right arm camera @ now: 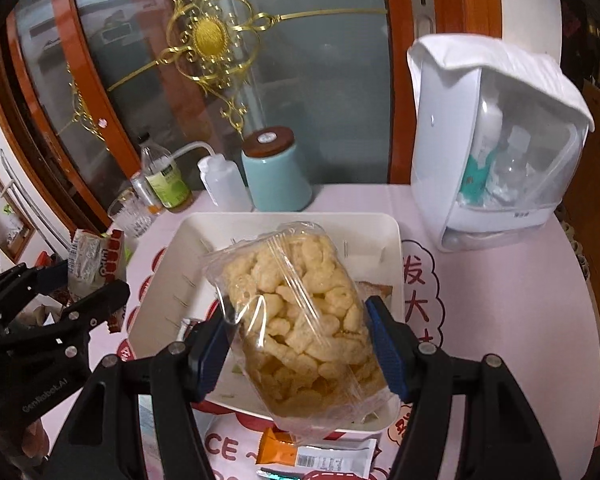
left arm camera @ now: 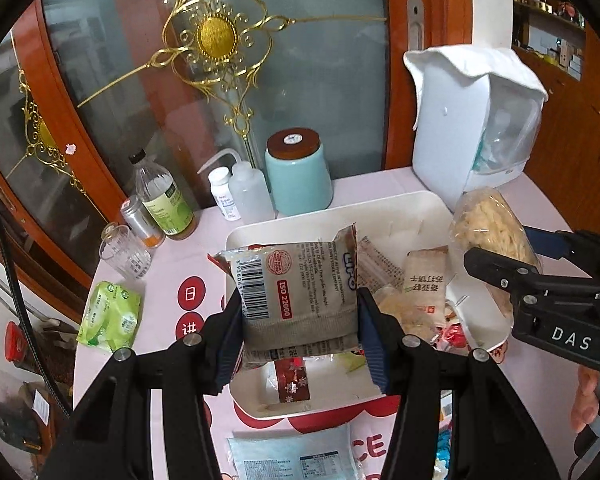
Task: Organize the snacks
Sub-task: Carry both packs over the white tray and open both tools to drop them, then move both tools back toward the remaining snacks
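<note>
A white tray (left arm camera: 416, 210) sits on the pink table and holds several snack packets (left arm camera: 424, 280). My left gripper (left arm camera: 300, 342) is shut on a silver foil packet with a barcode (left arm camera: 296, 284), held over the tray's left side. My right gripper (right arm camera: 300, 344) is shut on a clear bag of puffed snacks (right arm camera: 300, 320), held above the tray (right arm camera: 172, 280). The right gripper (left arm camera: 500, 276) with its bag (left arm camera: 488, 224) shows at the right of the left wrist view. The left gripper (right arm camera: 76, 280) and its packet (right arm camera: 92, 260) show at the left of the right wrist view.
Behind the tray stand a teal jar (left arm camera: 298, 174), squeeze bottle (left arm camera: 250, 188), pill bottle (left arm camera: 224, 194), green-labelled bottle (left arm camera: 162, 196) and glass (left arm camera: 126, 250). A white appliance (left arm camera: 460, 136) stands back right. A green packet (left arm camera: 110, 316) lies left; flat packets (right arm camera: 320, 452) lie in front.
</note>
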Demonstrator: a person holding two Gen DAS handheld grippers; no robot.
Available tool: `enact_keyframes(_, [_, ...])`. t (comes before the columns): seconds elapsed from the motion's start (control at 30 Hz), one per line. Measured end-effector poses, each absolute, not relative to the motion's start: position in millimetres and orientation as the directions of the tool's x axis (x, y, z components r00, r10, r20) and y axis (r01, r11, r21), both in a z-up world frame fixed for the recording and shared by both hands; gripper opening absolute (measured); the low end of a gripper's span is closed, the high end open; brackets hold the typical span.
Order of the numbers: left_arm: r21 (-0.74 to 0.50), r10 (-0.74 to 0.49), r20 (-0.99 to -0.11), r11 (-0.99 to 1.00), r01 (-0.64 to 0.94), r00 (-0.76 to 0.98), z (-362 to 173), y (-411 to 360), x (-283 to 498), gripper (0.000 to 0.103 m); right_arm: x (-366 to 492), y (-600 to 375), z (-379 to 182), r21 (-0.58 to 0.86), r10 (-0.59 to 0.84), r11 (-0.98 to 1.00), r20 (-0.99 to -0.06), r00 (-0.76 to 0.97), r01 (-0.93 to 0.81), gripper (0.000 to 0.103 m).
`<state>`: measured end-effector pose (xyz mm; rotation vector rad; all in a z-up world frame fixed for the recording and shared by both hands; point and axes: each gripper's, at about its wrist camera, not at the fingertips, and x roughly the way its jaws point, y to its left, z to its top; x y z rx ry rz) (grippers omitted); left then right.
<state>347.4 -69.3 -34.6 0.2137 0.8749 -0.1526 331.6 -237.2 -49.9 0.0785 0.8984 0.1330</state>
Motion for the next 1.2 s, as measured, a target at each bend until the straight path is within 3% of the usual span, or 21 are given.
enact_keyframes(0.07, [0.124,-0.04,-0.779,0.968,0.216,0.625,-41.1,-69.4,351.0,0.056,336.8,-237.6,-57.8,0.121,0.137,0.99,-0.791,0.597,-0.066,0.067])
enact_keyframes(0.13, [0.129,-0.028,-0.789,0.969,0.21,0.613,-48.7,-68.7,355.3,0.071,341.6,-238.2,-65.3,0.122,0.128,0.991,-0.81,0.573,-0.049,0.069])
enact_keyframes(0.17, [0.128,-0.026,-0.797,0.969,0.211,0.604,-51.8,-68.5,356.4,0.087,342.6,-238.4,-68.3,0.115,0.117,0.993,-0.815,0.568,-0.04,0.071])
enact_keyframes(0.2, [0.128,-0.024,-0.8,0.969,0.209,0.599,-53.7,-68.2,356.3,0.091,342.5,-238.2,-69.6,0.107,0.11,0.993,-0.811,0.574,-0.039,0.078])
enact_keyframes(0.3, [0.155,-0.001,-0.802,0.965,0.21,0.597,-59.4,-68.8,355.3,0.091,340.7,-236.7,-68.6,0.087,0.1,0.995,-0.795,0.598,-0.05,0.09])
enact_keyframes(1.2, [0.169,-0.01,-0.78,0.959,0.226,0.626,-20.6,-57.3,297.6,0.091,286.8,-243.7,-32.7,0.092,0.13,0.991,-0.778,0.615,-0.093,0.09])
